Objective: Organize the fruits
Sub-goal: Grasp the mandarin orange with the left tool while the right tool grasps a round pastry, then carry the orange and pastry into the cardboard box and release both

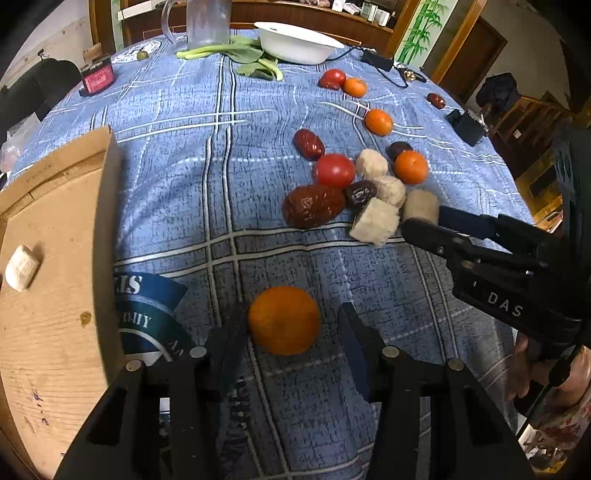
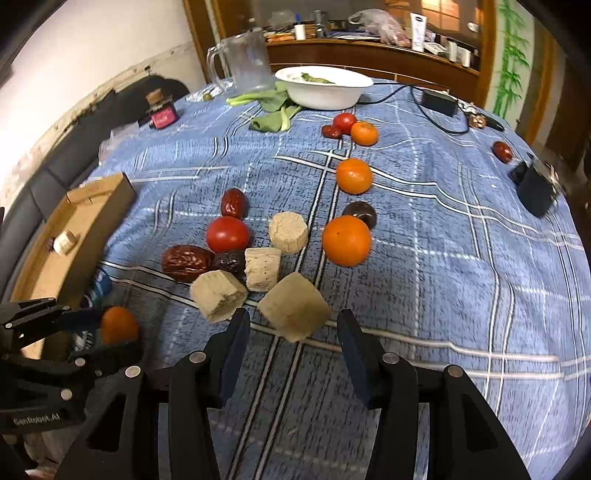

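Note:
An orange mandarin [image 1: 284,319] lies on the blue checked cloth between the tips of my left gripper [image 1: 291,314]. The left finger is close against it and a gap shows on the right, so the jaws stand open. In the right wrist view that mandarin [image 2: 119,325] sits at the left gripper's [image 2: 114,332] tips. My right gripper [image 2: 293,317] is open around a beige block [image 2: 293,306], narrow gaps on both sides. More beige pieces [image 2: 218,295], red dates [image 2: 186,262], a tomato [image 2: 228,234] and mandarins [image 2: 346,240] cluster beyond it.
A shallow cardboard box [image 1: 55,314] lies at the left with one beige piece [image 1: 22,267] inside. Farther back are a white bowl [image 1: 299,42], greens [image 1: 255,55], a clear jug [image 1: 208,22], a pink jar [image 1: 96,77], a black adapter [image 1: 467,123] and more fruit [image 1: 378,122].

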{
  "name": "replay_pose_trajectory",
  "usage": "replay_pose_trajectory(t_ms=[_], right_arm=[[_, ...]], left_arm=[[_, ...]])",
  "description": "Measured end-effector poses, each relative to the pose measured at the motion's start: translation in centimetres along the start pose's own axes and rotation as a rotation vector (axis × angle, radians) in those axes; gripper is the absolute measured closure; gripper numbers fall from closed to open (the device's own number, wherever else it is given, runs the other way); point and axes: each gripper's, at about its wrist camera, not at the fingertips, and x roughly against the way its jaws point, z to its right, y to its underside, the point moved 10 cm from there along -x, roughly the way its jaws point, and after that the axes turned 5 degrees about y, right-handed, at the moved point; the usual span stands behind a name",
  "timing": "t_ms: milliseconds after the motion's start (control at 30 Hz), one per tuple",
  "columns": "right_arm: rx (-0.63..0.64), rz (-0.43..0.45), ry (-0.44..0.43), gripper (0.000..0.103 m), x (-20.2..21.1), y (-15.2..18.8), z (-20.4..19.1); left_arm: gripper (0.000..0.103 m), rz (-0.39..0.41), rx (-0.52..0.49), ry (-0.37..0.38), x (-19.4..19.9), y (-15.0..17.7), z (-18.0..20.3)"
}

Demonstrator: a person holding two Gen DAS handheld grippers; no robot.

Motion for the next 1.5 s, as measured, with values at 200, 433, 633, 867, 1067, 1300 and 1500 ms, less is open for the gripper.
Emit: replay_pose_trajectory(t_ms=[200,433,633,867,1067,1300,1500], right_arm=[[-0.003,-0.011,-0.024,0.060,-0.6,0.0,0.1],[-0.042,-0.001,-0.052,0.060,1.9,0.5,0.3],[-0.036,0.023,-0.125,0.060,4.8,-0.4,-2.5],[0.037,0.053,-0.268,0.059,6.2,-4.2,-11.6],[0.078,0.043,-0.368,0.059,5.6,-7.4,-20.1],[0.124,-0.019,-0.302,0.059,0.3,-7.9,-25.9],[0.098,-0.073,-0.239,0.059,-3.5,-7.7,-26.1]], left_arm=[[0.070,0.018,-0.001,-0.039,0.1,0.1,-0.3],[0.070,0.074,0.102,0.011,3.0,-0.1,-0.9],[0.070,0.161,0.200,0.022,8.0,-1.0,-4.2],[0.070,0.213,0.307,-0.095,12.5,-0.4,-13.3],[0.070,0.206,0.350,-0.161,13.4,-1.1,-20.6],[0.070,0.165,0.350,-0.187,11.1,-2.6,-25.8],[0.070,0.110,0.329,-0.198,8.3,-3.4,-28.0]])
